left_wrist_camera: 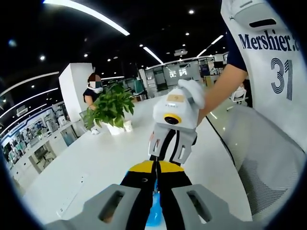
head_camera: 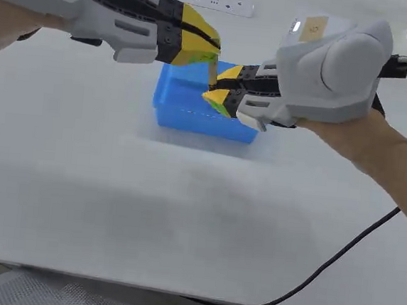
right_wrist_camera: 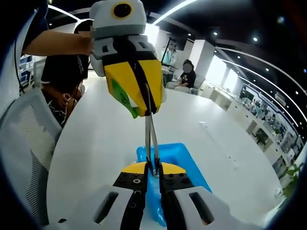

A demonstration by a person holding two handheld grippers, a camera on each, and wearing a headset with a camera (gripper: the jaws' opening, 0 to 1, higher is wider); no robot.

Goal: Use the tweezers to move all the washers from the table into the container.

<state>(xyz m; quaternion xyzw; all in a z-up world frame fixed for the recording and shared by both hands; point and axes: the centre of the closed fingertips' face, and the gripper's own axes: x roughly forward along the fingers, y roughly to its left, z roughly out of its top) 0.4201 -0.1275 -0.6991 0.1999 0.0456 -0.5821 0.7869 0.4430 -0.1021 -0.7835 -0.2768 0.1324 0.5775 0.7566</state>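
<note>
We look down on a white surface (head_camera: 184,215) that spreads out beneath both grippers. A blue container (head_camera: 185,112) sits on it, just under the spot where the left gripper (head_camera: 216,45) and right gripper (head_camera: 209,89) meet. A black cable (head_camera: 367,233) trails across the surface on the near side of the right gripper. A white power strip (head_camera: 209,2) lies beyond the left gripper, and a potted plant (left_wrist_camera: 112,108) stands past the right gripper.

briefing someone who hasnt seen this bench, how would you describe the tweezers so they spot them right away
On the white table sits a blue container, and above it the left gripper and right gripper face each other. The tweezers are the thin piece bridging their yellow jaws: two slim silvery prongs, far finer than the chunky grippers.
</note>
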